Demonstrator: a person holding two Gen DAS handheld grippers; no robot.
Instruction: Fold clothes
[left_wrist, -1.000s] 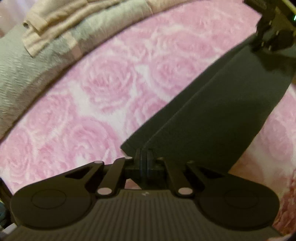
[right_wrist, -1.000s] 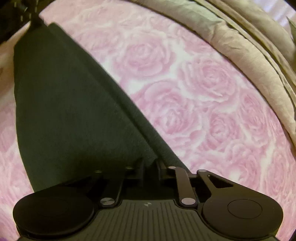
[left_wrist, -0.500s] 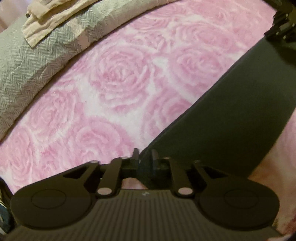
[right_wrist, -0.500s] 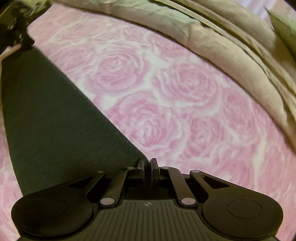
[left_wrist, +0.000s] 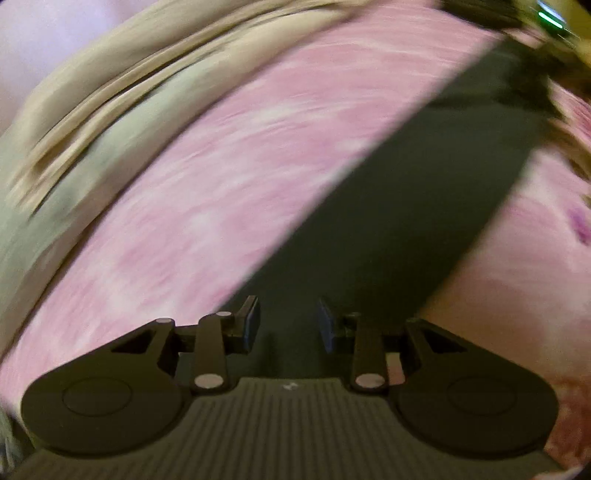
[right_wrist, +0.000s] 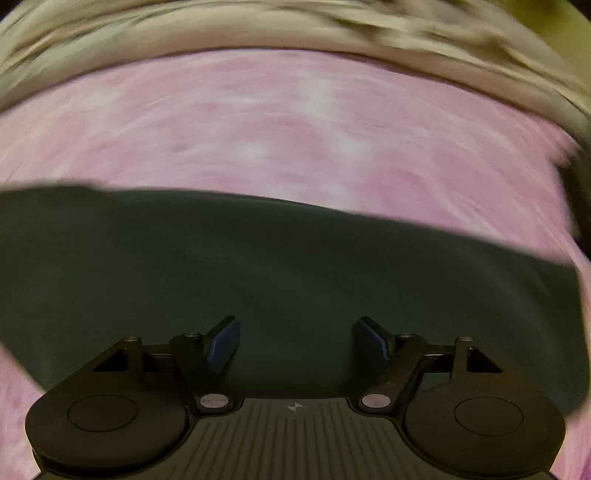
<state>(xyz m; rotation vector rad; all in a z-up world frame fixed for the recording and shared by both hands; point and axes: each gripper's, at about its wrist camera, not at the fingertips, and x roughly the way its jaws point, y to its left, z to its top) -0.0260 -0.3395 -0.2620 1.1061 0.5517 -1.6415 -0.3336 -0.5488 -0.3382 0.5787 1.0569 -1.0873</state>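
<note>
The left gripper (left_wrist: 289, 325) has just been opening its jaws; they stand apart over the dark garment (left_wrist: 388, 229), pinching nothing. The right gripper (right_wrist: 297, 343), jaws just spread wide, hovers above the same cloth lying flat on the pink rose bedspread (right_wrist: 295, 125).

Dark garment (right_wrist: 295, 266): matt, smooth cloth, no sheen. Pink rose-print bed cover (left_wrist: 229, 177): soft, fuzzy-looking cloth, blurred. Beige/grey blanket (left_wrist: 110, 103) at the edge: coarser woven cloth. Left gripper (left_wrist: 289, 325) & right gripper (right_wrist: 297, 341): matt black plastic, ribbed body, blue pads on fingers (right_wrist: 221, 345), small metal pins
</note>
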